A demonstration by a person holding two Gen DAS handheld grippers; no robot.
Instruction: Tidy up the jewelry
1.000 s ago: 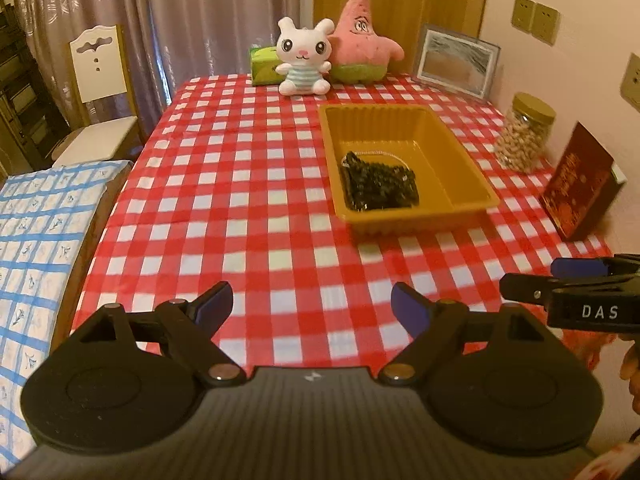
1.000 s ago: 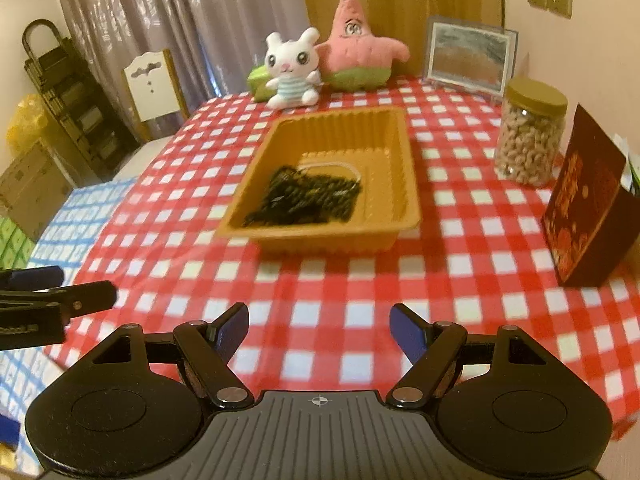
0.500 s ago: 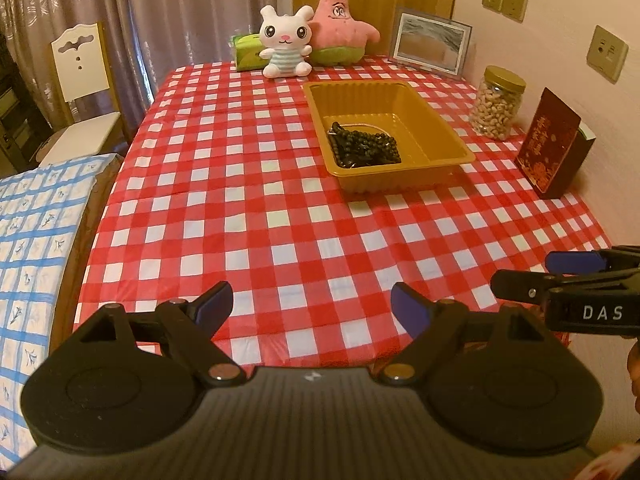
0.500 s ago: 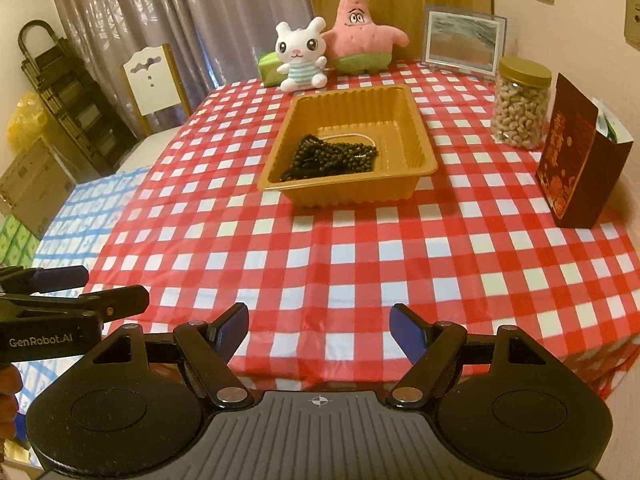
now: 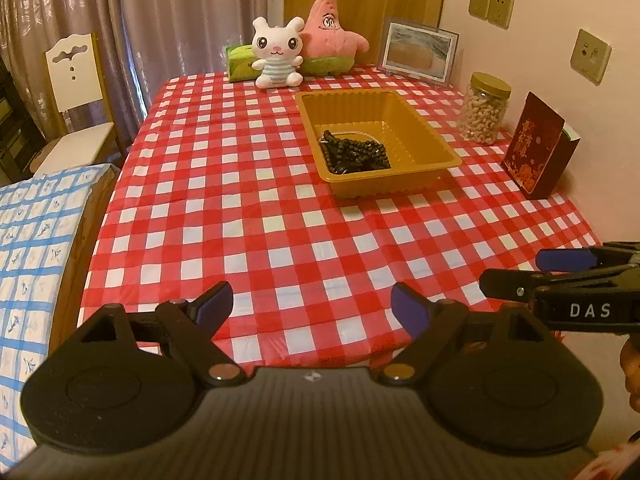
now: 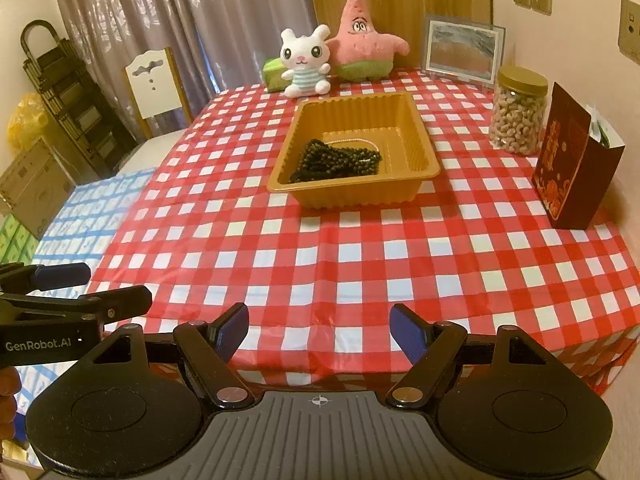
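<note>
I see a home, probably a dining room. The counter (image 6: 360, 264) has a red and white checked cloth. At its far end sit two plush toys (image 6: 305, 62), a framed picture (image 6: 462, 50) and a jar of nuts (image 6: 518, 114). A white wooden chair (image 6: 154, 84) stands before long curtains (image 6: 180, 16).

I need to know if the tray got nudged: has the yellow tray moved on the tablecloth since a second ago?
No. The yellow tray sits in the same spot relative to the nut jar and the white bunny plush; only the cameras have backed away.
</note>
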